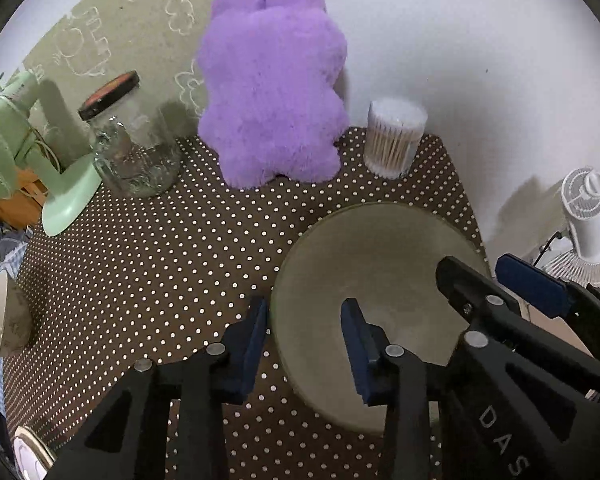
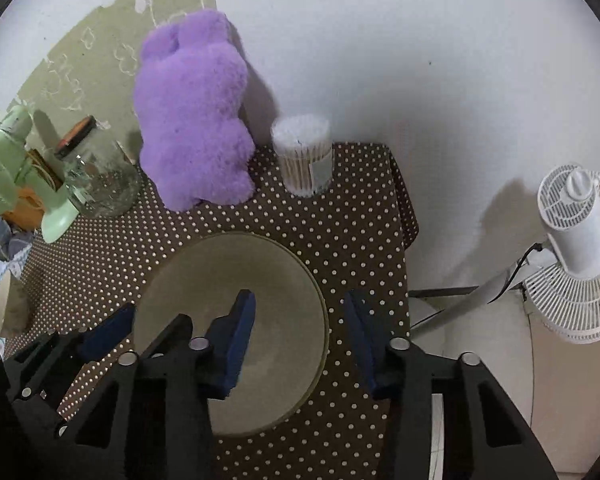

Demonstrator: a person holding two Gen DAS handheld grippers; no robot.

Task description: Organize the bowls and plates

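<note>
A large olive-grey bowl (image 1: 380,264) sits on the brown polka-dot tablecloth (image 1: 160,264). My left gripper (image 1: 306,344) is open and straddles the bowl's left rim, one finger inside, one outside. My right gripper (image 2: 300,340) is open and straddles the bowl's (image 2: 236,280) right rim the same way. The right gripper also shows in the left wrist view (image 1: 500,292), over the bowl's right side. A second bowl (image 1: 4,320) lies on its side at the far left. A plate edge (image 1: 30,454) shows at the lower left.
A purple plush toy (image 1: 272,88), a glass jar (image 1: 132,148) and a cotton-swab tub (image 1: 394,140) stand along the back wall. A green desk fan (image 1: 28,152) is at the left. A white floor fan (image 2: 580,248) stands off the table's right edge.
</note>
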